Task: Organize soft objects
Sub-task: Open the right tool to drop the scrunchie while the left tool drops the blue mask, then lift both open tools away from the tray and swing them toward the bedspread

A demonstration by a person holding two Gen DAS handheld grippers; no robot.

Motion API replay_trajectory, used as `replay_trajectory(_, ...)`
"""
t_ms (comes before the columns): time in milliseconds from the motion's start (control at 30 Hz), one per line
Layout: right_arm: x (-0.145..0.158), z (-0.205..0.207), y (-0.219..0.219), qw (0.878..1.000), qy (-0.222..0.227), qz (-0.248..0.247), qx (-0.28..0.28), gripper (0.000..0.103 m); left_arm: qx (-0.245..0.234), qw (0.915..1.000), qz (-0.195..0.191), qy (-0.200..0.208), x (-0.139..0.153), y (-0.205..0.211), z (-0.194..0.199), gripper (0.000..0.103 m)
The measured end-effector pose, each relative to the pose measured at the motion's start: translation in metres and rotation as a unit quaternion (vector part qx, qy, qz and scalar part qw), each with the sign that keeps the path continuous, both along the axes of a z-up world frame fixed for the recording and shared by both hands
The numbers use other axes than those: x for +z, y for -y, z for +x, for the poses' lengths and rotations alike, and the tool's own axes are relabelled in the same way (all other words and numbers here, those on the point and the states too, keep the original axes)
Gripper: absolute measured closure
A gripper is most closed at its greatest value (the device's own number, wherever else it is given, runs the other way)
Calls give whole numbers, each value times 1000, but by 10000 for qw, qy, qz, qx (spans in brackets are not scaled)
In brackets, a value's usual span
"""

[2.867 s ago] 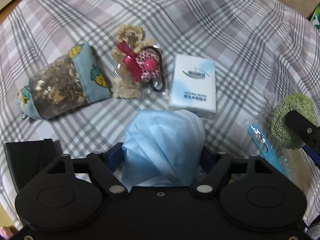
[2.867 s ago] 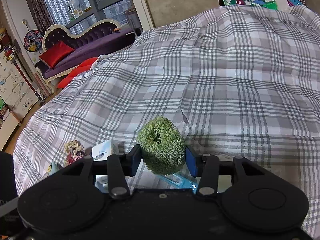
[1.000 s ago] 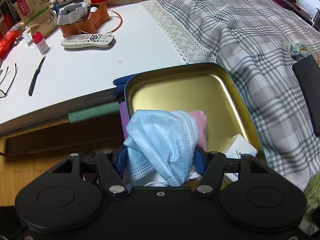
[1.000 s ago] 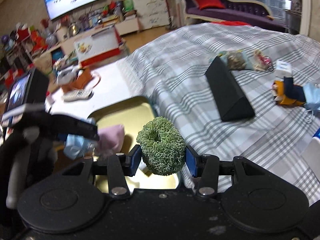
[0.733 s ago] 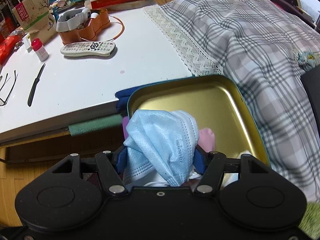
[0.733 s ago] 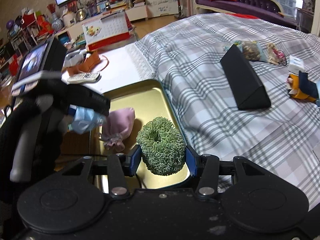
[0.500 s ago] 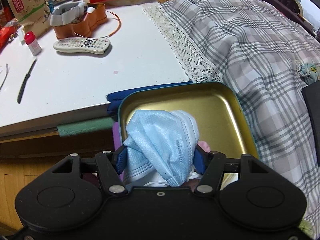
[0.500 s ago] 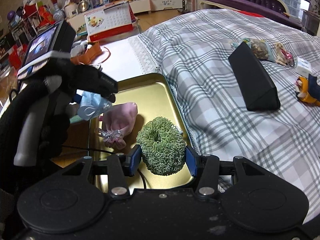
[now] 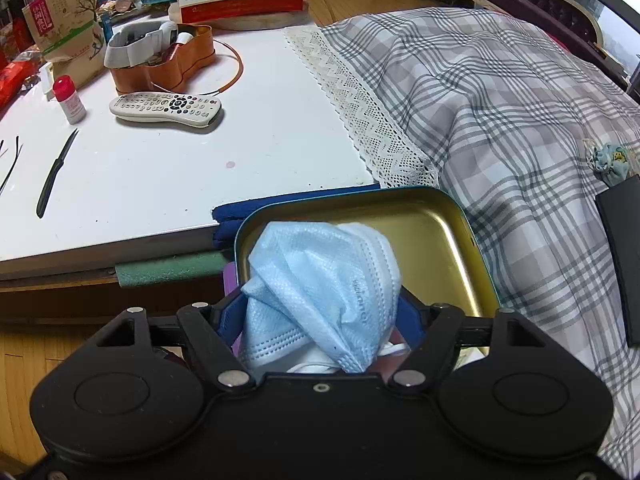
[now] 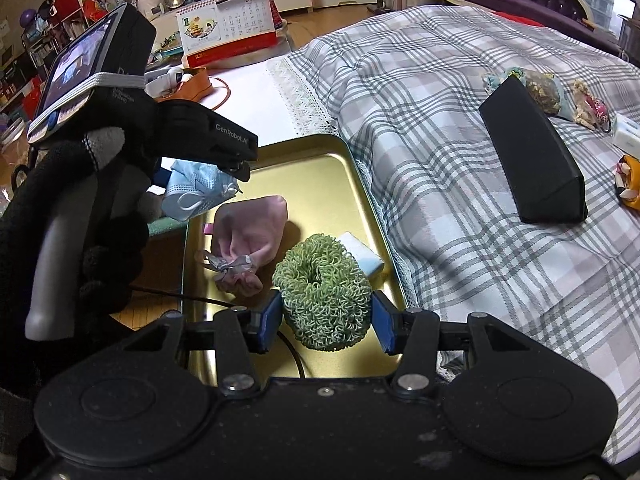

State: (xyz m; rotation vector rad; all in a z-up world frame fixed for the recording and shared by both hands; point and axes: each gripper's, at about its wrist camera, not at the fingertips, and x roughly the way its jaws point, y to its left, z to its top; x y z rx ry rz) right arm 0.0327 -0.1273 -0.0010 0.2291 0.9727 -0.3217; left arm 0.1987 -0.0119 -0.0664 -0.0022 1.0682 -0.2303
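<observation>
Tin tray takes the soft things

Gold tin tray (image 10: 362, 196) sits at the bed's edge, wedged between the white desk (image 9: 168, 176) and the plaid bedspread (image 10: 460, 208). Inside it lie a pink drawstring pouch (image 10: 256, 220) and, nearer the bed side, a small white tissue pack (image 10: 366, 256); the far half of the tray floor is bare.

The left gripper (image 9: 320, 312) hangs over the tray's desk-side rim with a crumpled blue face mask (image 9: 324, 280) between its fingers, which have just been spreading; the mask is still lodged there. The right gripper (image 10: 325, 320) pinches a green looped scrunchie (image 10: 324, 292) above the tray's near end.

Out on the bedspread, well apart from the tray, lies a black wedge-shaped case (image 10: 532, 160), with more small items beyond it. A remote (image 9: 166, 108) lies on the desk.
</observation>
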Motion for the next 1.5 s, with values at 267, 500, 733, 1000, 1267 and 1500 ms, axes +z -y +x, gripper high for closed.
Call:
replay_trajectory(267,1,-1,4,10000,43,41,-67,55,120,9994,-137,278,10,2,3,21)
replay_trajectory(500,-2,3,6,9998,-14,147,-125,52,78,9982,-54,599,18,12,2,13)
replay_trajectory(733,-1,0,8,9997,51,170,-176,45,57,9989,-62,464,12,11,1,13)
replay_trajectory(1000,0,-8,10,9994,76,196,-265,45,-171,9989,82,434,8,19,-8,13)
replay_trajectory(1267,5,-20,13,9990,146,184,-373,45,-232,9989,163,385,4,20,-10,13)
replay_trajectory(1500,23,-39,17,9981,353,95,-501,45,-306,9985,275,356,2,19,-21,13)
